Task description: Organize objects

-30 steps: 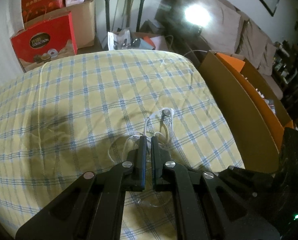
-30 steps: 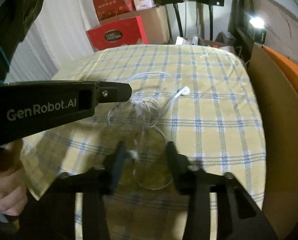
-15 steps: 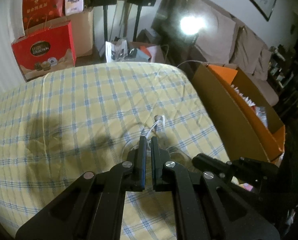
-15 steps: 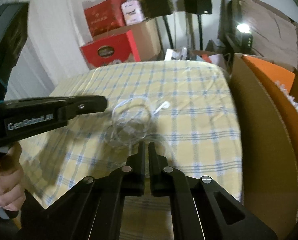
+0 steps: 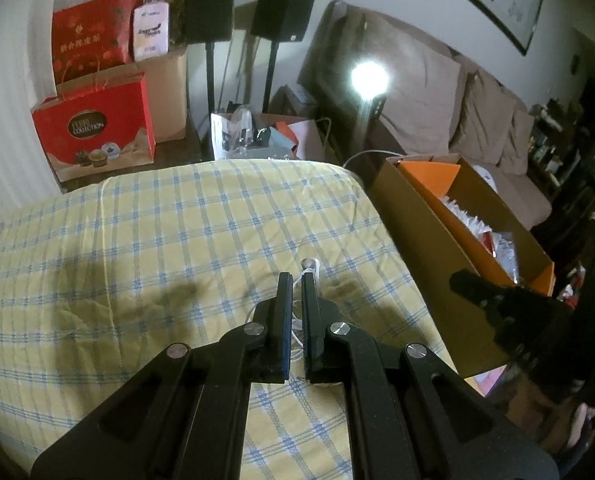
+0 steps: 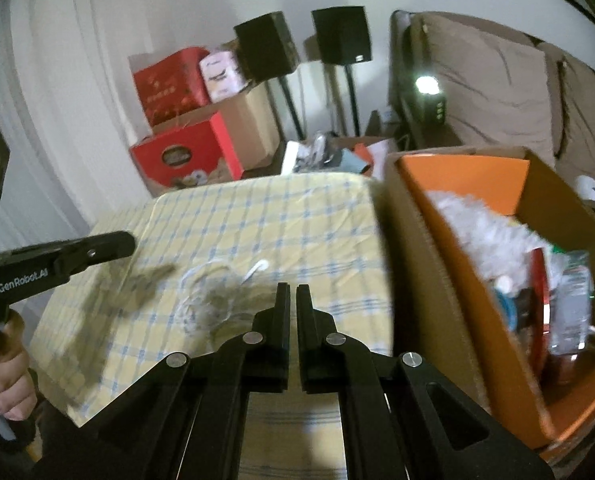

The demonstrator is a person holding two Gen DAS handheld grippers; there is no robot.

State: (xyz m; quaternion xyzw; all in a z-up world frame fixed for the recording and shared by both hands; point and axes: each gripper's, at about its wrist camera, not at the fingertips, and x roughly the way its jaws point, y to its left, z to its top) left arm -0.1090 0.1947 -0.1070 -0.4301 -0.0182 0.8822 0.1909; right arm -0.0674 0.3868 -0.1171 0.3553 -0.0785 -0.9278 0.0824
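White tangled earphone cable [image 6: 213, 292] lies centre-frame on the yellow-checked tabletop [image 6: 297, 216], left of the orange-lined cardboard box [image 6: 417, 280]; light, limp, best pinched mid-bundle. Left gripper [image 5: 296, 280] appears clamped on it; right gripper [image 6: 293, 292] closed, seemingly empty.

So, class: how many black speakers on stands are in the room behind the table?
2. The left speaker stands beside the cardboard boxes; the right speaker stands next to it, nearer the sofa. Others may be hidden.

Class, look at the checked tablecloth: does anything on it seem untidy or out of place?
Yes: white wired earphones lie in a loose tangle on the checked tablecloth, one earbud trailing out, beside the cardboard box.
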